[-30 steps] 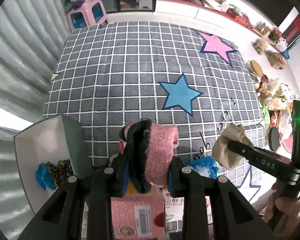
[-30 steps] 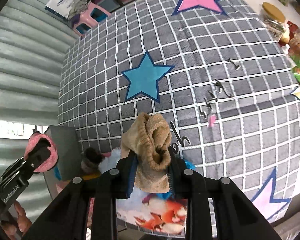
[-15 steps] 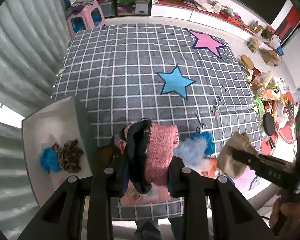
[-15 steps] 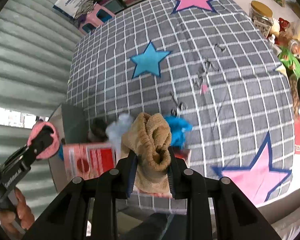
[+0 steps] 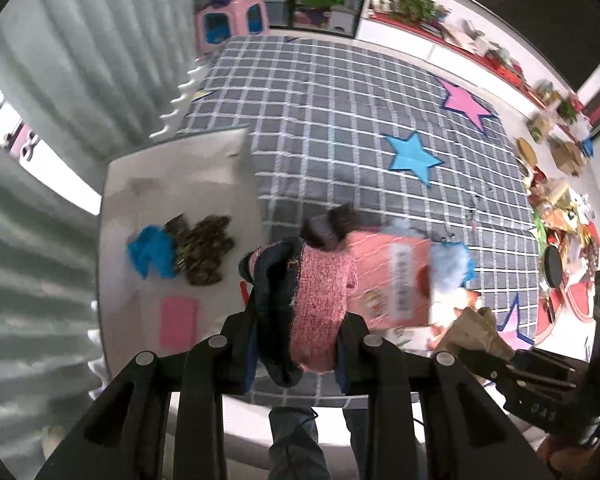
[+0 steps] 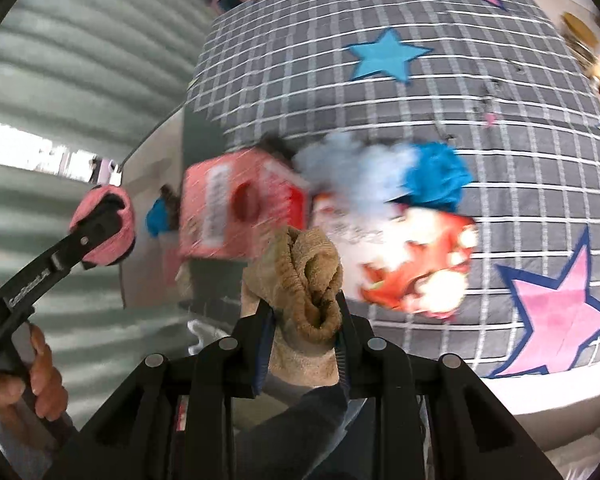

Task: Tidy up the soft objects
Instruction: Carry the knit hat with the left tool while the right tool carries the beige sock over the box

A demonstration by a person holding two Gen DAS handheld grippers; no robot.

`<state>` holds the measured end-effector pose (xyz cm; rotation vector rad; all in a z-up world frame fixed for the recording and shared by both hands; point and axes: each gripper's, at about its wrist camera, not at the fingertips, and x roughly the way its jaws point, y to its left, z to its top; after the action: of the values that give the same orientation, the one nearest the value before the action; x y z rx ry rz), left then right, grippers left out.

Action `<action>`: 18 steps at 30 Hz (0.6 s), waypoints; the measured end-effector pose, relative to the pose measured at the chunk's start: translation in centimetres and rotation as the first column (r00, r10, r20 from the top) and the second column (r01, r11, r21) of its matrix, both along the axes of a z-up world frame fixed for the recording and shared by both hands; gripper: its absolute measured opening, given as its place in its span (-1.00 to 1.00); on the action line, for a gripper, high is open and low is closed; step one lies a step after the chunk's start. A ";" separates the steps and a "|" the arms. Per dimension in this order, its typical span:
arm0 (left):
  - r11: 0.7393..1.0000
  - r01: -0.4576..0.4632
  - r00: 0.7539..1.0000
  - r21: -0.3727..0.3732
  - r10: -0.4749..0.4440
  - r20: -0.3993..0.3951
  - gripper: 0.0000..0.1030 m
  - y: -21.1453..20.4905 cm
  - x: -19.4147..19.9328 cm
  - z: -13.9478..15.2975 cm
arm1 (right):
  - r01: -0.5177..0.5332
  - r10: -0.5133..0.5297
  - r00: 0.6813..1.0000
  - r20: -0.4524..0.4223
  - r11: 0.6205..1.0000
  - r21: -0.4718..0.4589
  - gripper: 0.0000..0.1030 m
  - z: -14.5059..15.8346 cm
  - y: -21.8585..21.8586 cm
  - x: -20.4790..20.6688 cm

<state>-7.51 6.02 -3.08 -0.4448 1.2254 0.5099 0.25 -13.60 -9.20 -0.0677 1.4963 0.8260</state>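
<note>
Pink knit sock with dark cuff (image 5: 320,304): clamped between jaws of left gripper (image 5: 300,344), held above near edge of grey grid blanket (image 5: 340,120). Tan sock (image 6: 304,280): pinched tight in right gripper (image 6: 302,332), also aloft. White bin (image 5: 172,184) left of blanket: holds blue sock (image 5: 150,250), leopard-print sock (image 5: 204,248), pink item. Pink carton (image 5: 388,276) and fluffy blue socks (image 6: 432,176) lie on blanket below grippers. Frames motion-blurred.
</note>
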 end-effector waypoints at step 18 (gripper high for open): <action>0.956 -0.292 0.956 -0.008 0.292 -0.014 -0.38 6.7 -11.3 -1.2 | -0.315 0.314 0.946 0.083 0.949 0.002 -0.44 2.5 12.1 -6.8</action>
<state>-18.79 12.74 -4.30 -0.6377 1.1806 0.7604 -6.58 -1.47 -6.71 -0.3327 1.4206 1.0774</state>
